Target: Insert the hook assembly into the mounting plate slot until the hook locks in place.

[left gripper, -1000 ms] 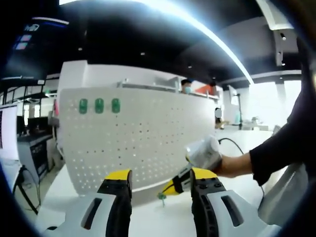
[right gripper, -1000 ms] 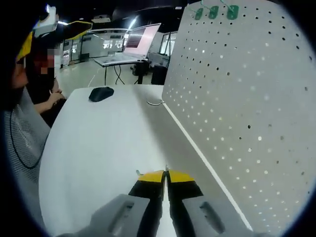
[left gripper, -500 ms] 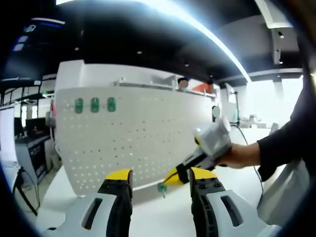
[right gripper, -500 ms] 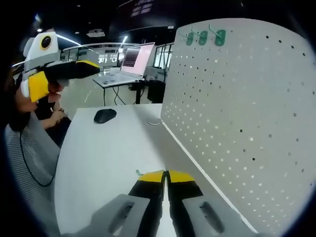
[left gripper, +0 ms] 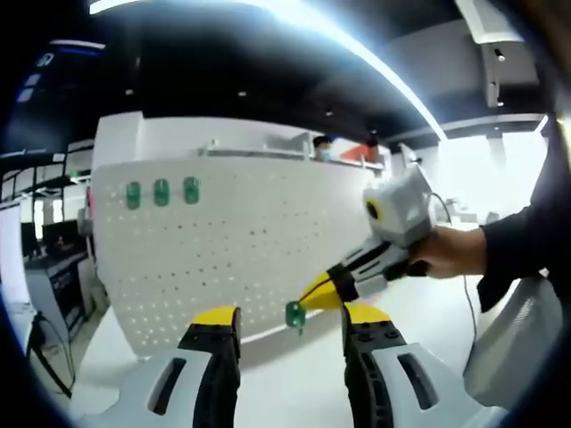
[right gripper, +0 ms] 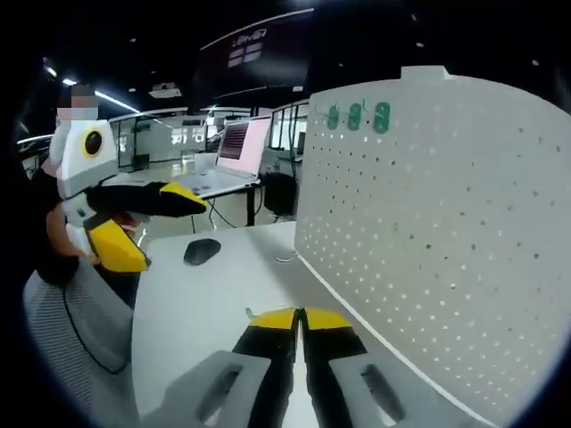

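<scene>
Lifted since a second ago, the green hook (left gripper: 294, 314) now hangs in the air in front of the lower part of the white pegboard (left gripper: 241, 250), where earlier it sat low, close to the tabletop (left gripper: 294, 374). In the left gripper view it is pinched at the tips of the right gripper (left gripper: 314, 297), whose jaws are clenched on it; in the right gripper view those jaws meet with no gap, and the hook itself is too small there to make out. The left gripper (left gripper: 287, 323) holds nothing, its jaws spread well apart, and in the right gripper view it hovers off to the left over the tabletop.

Three green hooks (left gripper: 161, 193) already sit in a row near the pegboard's top left. The carried one is probably still clear of the board, so the work looks early: it has been picked up and raised, while aligning it with a hole, pushing it in and locking it are all left.

A black mouse (right gripper: 202, 251) and a laptop (right gripper: 234, 152) lie far behind.
</scene>
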Motion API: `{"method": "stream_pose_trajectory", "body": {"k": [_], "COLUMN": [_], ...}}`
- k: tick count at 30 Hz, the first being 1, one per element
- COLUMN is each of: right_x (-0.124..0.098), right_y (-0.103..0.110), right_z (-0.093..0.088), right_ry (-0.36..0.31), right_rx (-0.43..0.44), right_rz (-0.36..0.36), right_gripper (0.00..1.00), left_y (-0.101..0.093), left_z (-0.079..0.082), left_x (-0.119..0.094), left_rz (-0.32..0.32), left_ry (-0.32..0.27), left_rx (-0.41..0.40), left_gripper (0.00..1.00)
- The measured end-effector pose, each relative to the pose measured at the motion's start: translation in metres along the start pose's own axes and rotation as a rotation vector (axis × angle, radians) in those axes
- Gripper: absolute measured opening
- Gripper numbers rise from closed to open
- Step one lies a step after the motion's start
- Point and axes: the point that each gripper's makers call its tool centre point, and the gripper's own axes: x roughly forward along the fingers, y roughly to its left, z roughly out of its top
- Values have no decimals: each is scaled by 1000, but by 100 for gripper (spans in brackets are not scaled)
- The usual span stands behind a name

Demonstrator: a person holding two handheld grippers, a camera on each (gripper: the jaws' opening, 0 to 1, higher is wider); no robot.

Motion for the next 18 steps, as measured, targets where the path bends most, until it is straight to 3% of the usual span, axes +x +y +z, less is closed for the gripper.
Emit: {"method": "stream_pose_trajectory", "body": {"k": [18], "right_x": [-7], "right_y": [43], "right_z": [44], "right_ry": [-96], "right_rx": [30], "right_rz": [74], "right_gripper": [0], "left_y": [-2], "left_z": [1], "left_x": [-1], "left_rz": [0], "left_ry": [0], "left_rx": [36], "left_gripper": [41]}}
